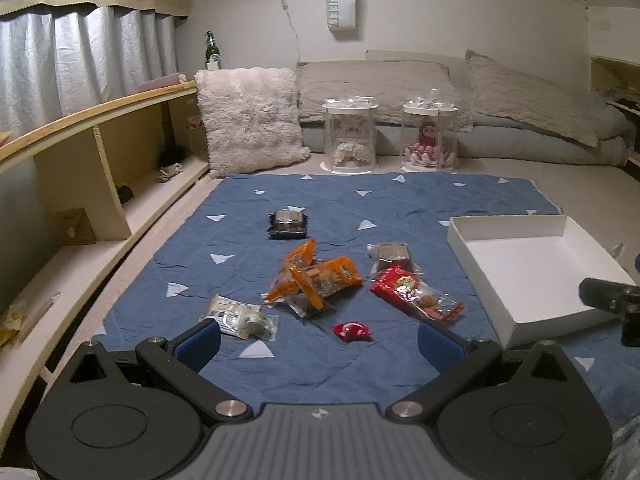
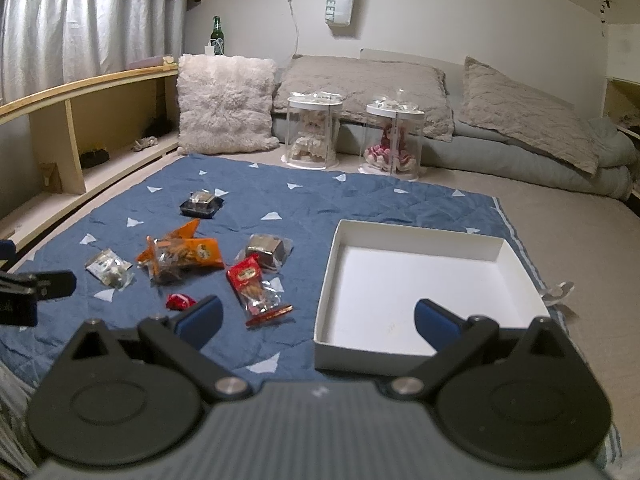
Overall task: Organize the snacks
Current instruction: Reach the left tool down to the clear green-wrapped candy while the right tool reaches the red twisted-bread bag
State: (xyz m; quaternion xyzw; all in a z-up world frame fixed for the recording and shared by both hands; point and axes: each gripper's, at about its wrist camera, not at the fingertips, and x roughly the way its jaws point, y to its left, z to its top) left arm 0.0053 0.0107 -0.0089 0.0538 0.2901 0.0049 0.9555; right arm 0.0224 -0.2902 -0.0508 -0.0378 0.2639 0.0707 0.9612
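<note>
Several snack packs lie on a blue mat (image 1: 332, 360) (image 2: 280, 196): orange packets (image 1: 316, 276) (image 2: 184, 254), a red packet (image 1: 416, 290) (image 2: 256, 286), a small red candy (image 1: 351, 330) (image 2: 180, 301), a white-green pack (image 1: 240, 316) (image 2: 109, 268), a dark cake pack (image 1: 288, 223) (image 2: 201, 204) and another brown cake pack (image 1: 394, 255) (image 2: 266, 251). An empty white box (image 1: 532, 276) (image 2: 424, 280) sits to the right. My left gripper (image 1: 319, 344) is open, hovering before the candy. My right gripper (image 2: 318, 320) is open over the box's near-left corner.
A fluffy white cushion (image 1: 248, 120) (image 2: 224, 104), two clear doll cases (image 1: 350, 136) (image 1: 430, 136) (image 2: 314, 132) (image 2: 394, 140) and grey bedding (image 1: 520, 96) (image 2: 520, 120) lie beyond the mat. A wooden shelf (image 1: 80, 184) (image 2: 80, 120) runs along the left. A green bottle (image 1: 210, 46) (image 2: 217, 34) stands at the back.
</note>
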